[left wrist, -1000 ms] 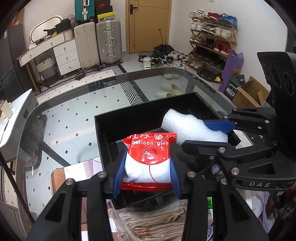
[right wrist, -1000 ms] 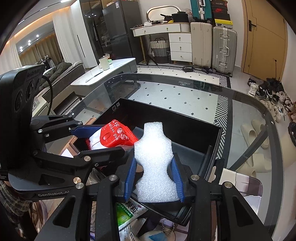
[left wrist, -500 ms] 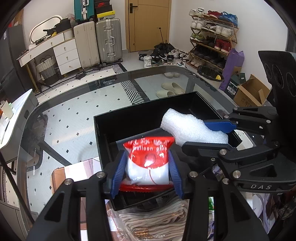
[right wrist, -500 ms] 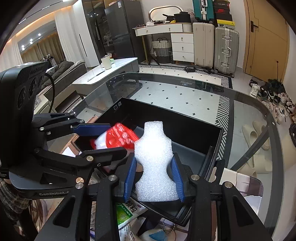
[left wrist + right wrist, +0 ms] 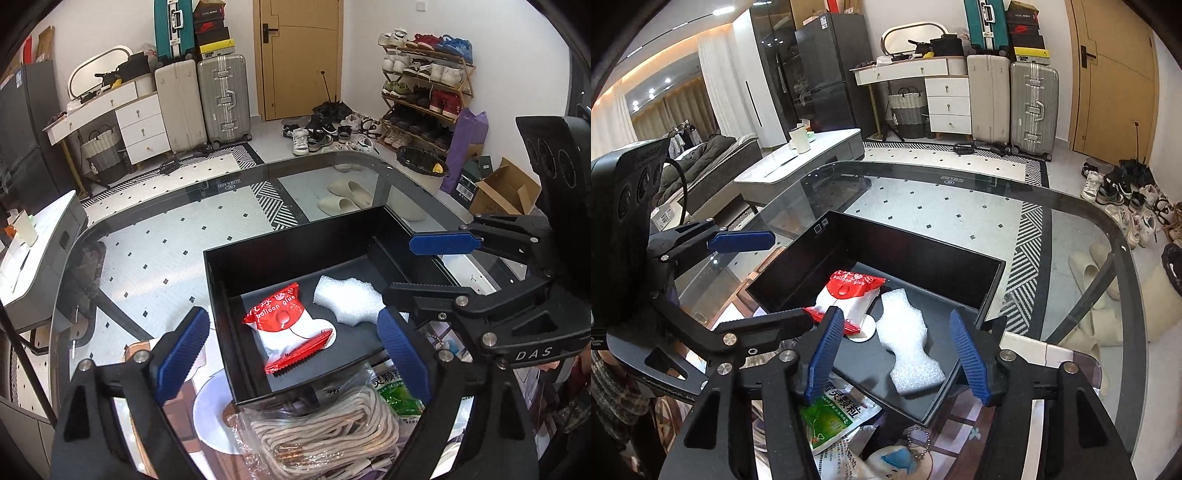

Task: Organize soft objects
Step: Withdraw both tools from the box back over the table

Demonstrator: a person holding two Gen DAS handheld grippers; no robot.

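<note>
- Two soft things are lying on the floor of the black box: the red-and-white balloon-glue packet and the white foam piece, just beside each other and apparently not quite touching.
- Both grippers' jaws have just been opening. The left gripper is standing spread wide with nothing pressed between its pads, the packet lying free below and ahead of it. The right gripper is likewise standing parted, its pads clear of the foam on both sides.
- In the right wrist view the foam's long axis is running roughly along the line the right gripper points, from the box's near edge toward its far wall, narrow waist midway.
- The packet is sitting toward the box's left wall, its long axis slanting; the left gripper is the nearer one to it.
- More soft goods are waiting on the glass tabletop, just outside the box's near edge: a bagged bundle of cord under the left gripper and a green-printed sachet under the right.
- Judging by this, each hand's next pickup lies back toward itself, outside the near wall, so backing off clear of the rim comes first.
</note>
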